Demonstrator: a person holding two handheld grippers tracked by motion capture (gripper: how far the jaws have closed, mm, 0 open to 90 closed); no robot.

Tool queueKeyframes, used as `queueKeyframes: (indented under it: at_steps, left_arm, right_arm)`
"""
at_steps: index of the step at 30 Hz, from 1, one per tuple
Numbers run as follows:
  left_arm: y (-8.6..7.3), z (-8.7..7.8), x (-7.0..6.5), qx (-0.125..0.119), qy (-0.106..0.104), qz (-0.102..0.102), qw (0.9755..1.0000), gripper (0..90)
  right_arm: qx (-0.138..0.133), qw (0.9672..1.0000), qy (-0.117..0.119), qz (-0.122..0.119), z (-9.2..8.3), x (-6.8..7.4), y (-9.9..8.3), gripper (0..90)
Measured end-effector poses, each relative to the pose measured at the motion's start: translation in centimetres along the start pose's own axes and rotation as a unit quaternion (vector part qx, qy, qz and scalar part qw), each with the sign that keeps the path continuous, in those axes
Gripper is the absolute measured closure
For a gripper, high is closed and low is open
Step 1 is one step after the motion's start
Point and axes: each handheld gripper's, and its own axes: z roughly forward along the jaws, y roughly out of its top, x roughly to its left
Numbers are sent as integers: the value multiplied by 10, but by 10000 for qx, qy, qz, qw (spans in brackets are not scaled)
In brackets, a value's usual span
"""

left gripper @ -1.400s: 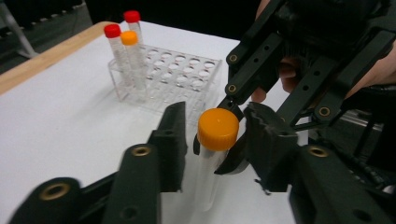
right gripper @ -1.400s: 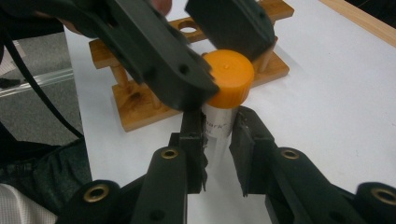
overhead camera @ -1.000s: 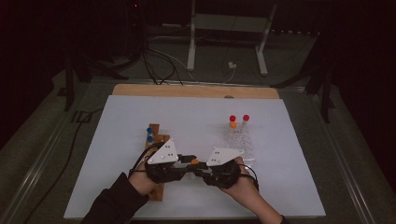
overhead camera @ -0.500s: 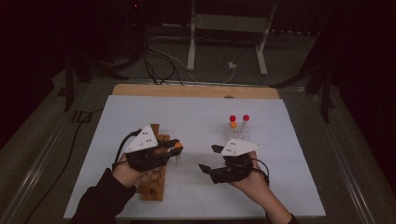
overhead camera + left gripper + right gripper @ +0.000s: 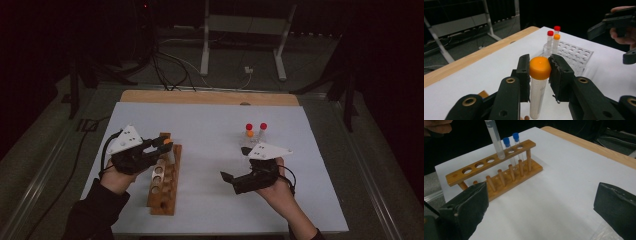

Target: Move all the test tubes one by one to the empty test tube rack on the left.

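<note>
Left gripper [image 5: 159,146] seen over the left half of the white bench top [image 5: 210,120], above the far end of the wooden rack [image 5: 165,180]. Pads pinched on the orange-capped tube [image 5: 539,75], just below its cap, tube hanging upright and clear of the rack. In the right gripper view, tube bottom poised over the rack's top bar, near the holes beside the two blue-capped tubes [image 5: 510,150]; whether it touched the wood not possible to tell. Blue-capped tubes stood upright in the holes at the rack's far end. Other holes of the top bar open.

Right gripper [image 5: 235,179] held over the right half of the bench, toward the near edge, well apart from the left one. Jaws spread wide, just been opening, nothing between them; pads [image 5: 469,207] framed bare white surface. Also glimpsed at the upper right of the left gripper view, jaws parted.

Clear plastic rack [image 5: 574,51] noted on the right half of the bench, just beyond the right gripper. Carried two red-capped tubes [image 5: 256,128] and one more orange-capped tube [image 5: 249,134], all upright, close together at its far-left corner.

Wooden strip [image 5: 210,97] ran along the far edge of the bench. Wooden rack lay lengthwise from near edge toward far edge, between left hand and bench centre.
</note>
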Motion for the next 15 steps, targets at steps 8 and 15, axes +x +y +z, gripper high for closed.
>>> queueKeyframes:
  at_steps: [8,15]
  left_arm:
    - [-8,-4,13,62,313,-109,9994,720]
    - [-16,-4,20,151,413,-241,9987,719]
  right_arm:
    - [-50,10000,1,-3,-3,-2,0,0]
    - [-79,10000,-47,-20,-4,-3,0,0]
